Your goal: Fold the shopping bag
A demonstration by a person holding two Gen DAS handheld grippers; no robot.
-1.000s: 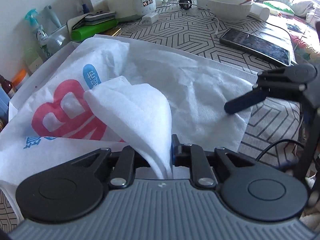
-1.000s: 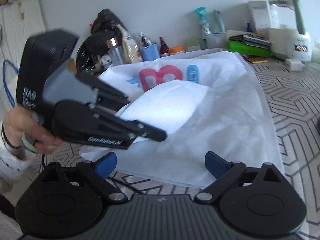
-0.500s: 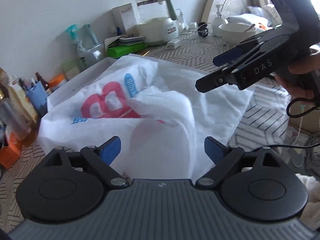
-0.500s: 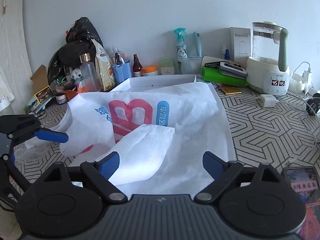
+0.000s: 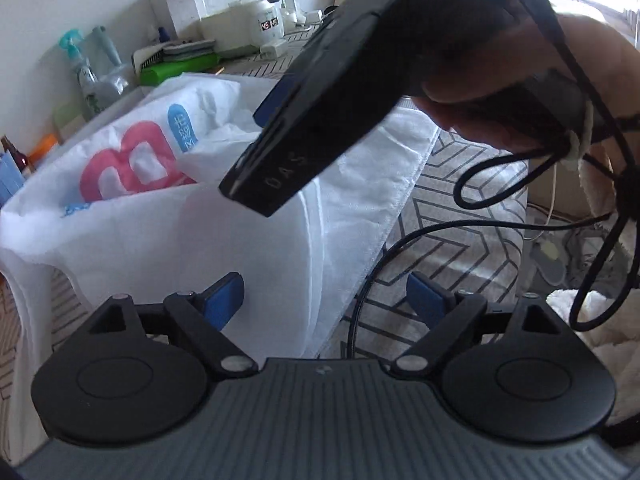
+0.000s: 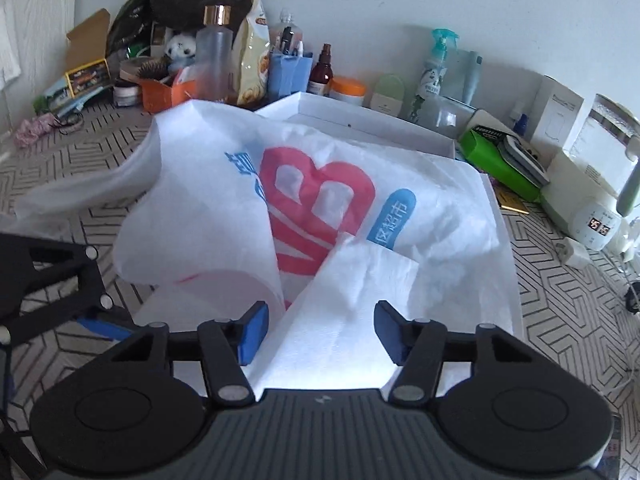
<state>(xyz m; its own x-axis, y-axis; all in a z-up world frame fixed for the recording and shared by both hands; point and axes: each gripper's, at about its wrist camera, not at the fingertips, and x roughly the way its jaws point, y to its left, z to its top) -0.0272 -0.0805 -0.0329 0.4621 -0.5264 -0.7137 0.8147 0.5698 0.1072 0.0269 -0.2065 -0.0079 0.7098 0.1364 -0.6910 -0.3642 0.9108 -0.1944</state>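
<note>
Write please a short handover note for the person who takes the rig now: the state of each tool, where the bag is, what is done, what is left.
Left tool: open, nothing held, at the near edge of the shopping bag.
Right tool: closing, a white flap of the bag between its pads, not yet pinched.
Bag: on the patterned table, crumpled, red and blue logo up, far edge over a white box lid.
Done: little; no neat fold yet.
Left: grip the flap, flatten the bag, fold it.
</note>
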